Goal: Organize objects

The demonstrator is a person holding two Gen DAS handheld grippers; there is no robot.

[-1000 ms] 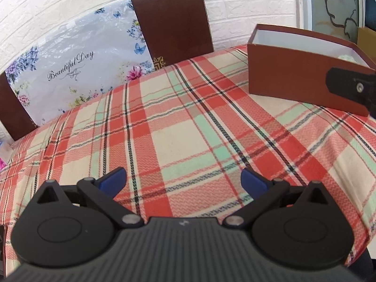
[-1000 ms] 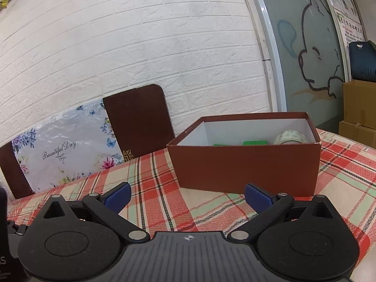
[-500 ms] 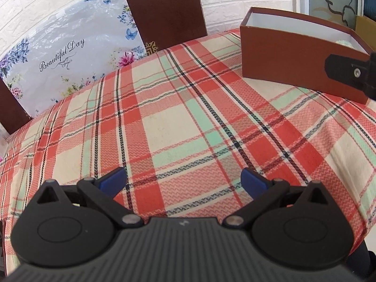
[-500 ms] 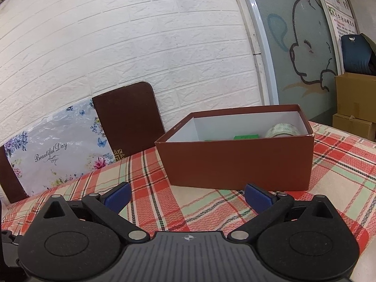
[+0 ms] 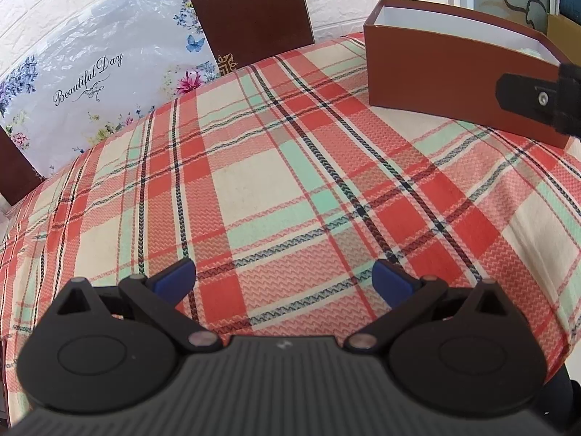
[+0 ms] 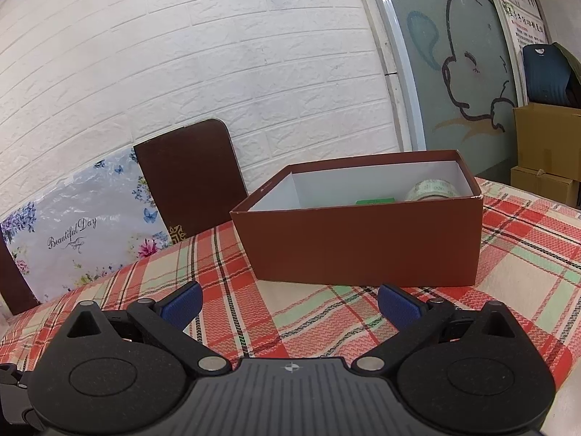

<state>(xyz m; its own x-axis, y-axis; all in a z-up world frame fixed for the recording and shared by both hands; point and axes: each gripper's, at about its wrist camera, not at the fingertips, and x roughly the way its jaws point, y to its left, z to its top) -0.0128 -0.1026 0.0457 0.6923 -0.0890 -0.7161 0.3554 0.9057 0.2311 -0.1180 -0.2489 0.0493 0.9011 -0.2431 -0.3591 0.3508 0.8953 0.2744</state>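
Observation:
A brown open box (image 6: 363,243) with a white inside stands on the plaid tablecloth (image 5: 276,181). In the right wrist view a roll of clear tape (image 6: 432,190) and a green item (image 6: 374,201) lie inside it. The box also shows in the left wrist view (image 5: 446,76) at the upper right. My left gripper (image 5: 283,279) is open and empty above bare cloth. My right gripper (image 6: 288,299) is open and empty, just in front of the box. Part of the right gripper shows at the right edge of the left wrist view (image 5: 533,98).
A dark brown chair back (image 6: 190,178) and a floral plastic bag (image 6: 76,232) reading "Beautiful Day" stand behind the table. Cardboard boxes (image 6: 544,149) stand at the far right. The white brick wall is behind.
Both grippers have shifted a little relative to the table, so the box sits slightly differently in each view. Both stay open and empty.

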